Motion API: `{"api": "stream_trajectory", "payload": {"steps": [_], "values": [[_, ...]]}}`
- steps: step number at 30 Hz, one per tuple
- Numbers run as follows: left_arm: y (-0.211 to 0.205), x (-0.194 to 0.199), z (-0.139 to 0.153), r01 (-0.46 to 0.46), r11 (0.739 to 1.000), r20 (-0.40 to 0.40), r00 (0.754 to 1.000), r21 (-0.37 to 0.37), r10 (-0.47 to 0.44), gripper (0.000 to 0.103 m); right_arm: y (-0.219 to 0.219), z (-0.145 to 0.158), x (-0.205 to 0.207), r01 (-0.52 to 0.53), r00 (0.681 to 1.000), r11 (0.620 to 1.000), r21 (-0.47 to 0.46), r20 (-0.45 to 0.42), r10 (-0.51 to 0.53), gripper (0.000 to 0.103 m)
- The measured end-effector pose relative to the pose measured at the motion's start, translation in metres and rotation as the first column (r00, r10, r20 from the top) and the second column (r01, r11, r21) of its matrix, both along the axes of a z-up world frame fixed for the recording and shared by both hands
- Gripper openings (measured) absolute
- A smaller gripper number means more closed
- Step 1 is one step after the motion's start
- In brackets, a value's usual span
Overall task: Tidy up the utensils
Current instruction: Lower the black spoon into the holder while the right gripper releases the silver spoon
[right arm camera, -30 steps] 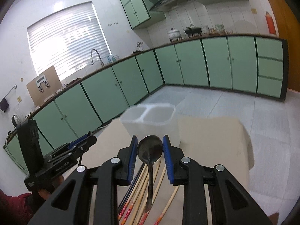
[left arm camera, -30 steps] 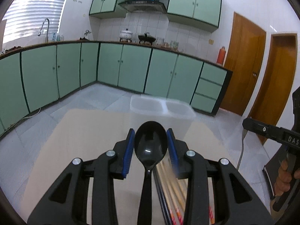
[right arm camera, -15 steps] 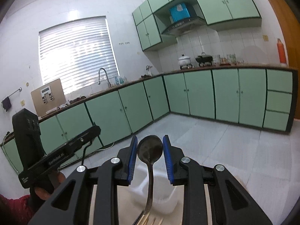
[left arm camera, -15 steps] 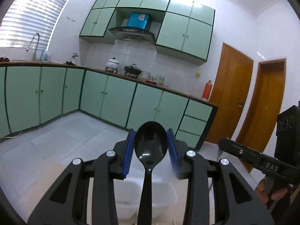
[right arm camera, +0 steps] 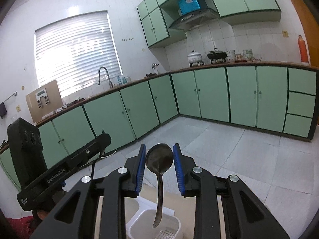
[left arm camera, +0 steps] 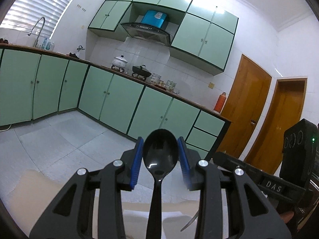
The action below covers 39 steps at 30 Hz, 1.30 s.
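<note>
My left gripper (left arm camera: pixel 160 159) is shut on a black plastic spoon (left arm camera: pixel 160 155), bowl up between the blue pads, handle pointing down. My right gripper (right arm camera: pixel 159 160) is shut on a dark metal spoon (right arm camera: pixel 159 159), bowl up; its handle tip hangs over a white two-compartment utensil holder (right arm camera: pixel 143 222). The holder's white rim also shows at the bottom of the left wrist view (left arm camera: pixel 171 222). The metal spoon's handle tip shows in the left wrist view (left arm camera: pixel 189 222). Each gripper is seen from the other's camera, the right one in the left wrist view (left arm camera: pixel 279 187) and the left one in the right wrist view (right arm camera: pixel 49 171).
The holder stands on a beige table (left arm camera: pixel 30 191). Green kitchen cabinets (right arm camera: pixel 209 93), a tiled floor (left arm camera: pixel 59 139) and two wooden doors (left arm camera: pixel 245 107) lie beyond. The table's far edge runs just behind the holder.
Both grippers have risen and tilted upward with their spoons; the chopsticks on the table have dropped out of view, and the holder now sits at the bottom of both views.
</note>
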<state>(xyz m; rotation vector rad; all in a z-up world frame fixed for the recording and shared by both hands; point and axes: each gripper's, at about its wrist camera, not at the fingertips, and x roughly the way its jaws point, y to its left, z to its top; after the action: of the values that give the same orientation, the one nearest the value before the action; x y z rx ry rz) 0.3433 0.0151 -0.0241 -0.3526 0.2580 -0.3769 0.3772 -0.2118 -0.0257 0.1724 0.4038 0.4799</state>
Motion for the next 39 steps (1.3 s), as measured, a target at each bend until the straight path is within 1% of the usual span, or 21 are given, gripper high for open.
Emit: {"api": "stream_trajectory", "payload": {"steps": [4,9,17,19,21,25,27,36,39], "values": [[0.002,0.009,-0.016,-0.004,1.000,-0.023,1.000,-0.016,0.004,0.033,0.006,-0.016,0.010,-0.007,1.000,1.000,-0.023,-0.013,0.007,0.027],[0.001,0.011,-0.032,-0.018,1.000,-0.044,0.999,0.012,0.019,0.033,0.010,-0.031,0.011,-0.014,0.999,0.999,-0.034,-0.032,0.013,0.027],[0.003,0.012,-0.048,-0.018,1.000,-0.062,0.998,0.024,0.020,0.034,0.013,-0.051,0.006,-0.019,0.998,0.999,-0.040,-0.057,0.017,0.027],[0.003,0.014,-0.051,-0.018,0.999,-0.063,0.998,0.027,0.020,0.034,0.014,-0.054,0.005,-0.022,0.998,0.999,-0.040,-0.062,0.019,0.027],[0.004,0.016,-0.052,-0.011,1.000,-0.070,0.998,0.012,0.012,0.034,0.013,-0.056,0.004,-0.023,0.998,0.999,-0.042,-0.067,0.020,0.027],[0.004,0.015,-0.042,-0.017,1.000,-0.031,0.999,0.004,0.017,0.034,0.012,-0.056,0.005,-0.024,0.998,0.999,-0.035,-0.062,0.022,0.027],[0.002,0.017,-0.043,-0.014,1.000,-0.030,0.999,0.010,0.015,0.034,0.011,-0.056,0.004,-0.025,0.998,0.999,-0.031,-0.063,0.023,0.027],[0.007,0.010,-0.071,-0.013,1.000,-0.079,0.997,0.019,0.014,0.034,0.015,-0.063,-0.002,-0.033,0.997,0.999,-0.040,-0.069,0.030,0.027],[0.014,0.009,-0.076,-0.014,1.000,-0.096,0.995,0.006,0.015,0.034,0.015,-0.063,-0.002,-0.036,0.997,0.999,-0.035,-0.069,0.034,0.027]]}}
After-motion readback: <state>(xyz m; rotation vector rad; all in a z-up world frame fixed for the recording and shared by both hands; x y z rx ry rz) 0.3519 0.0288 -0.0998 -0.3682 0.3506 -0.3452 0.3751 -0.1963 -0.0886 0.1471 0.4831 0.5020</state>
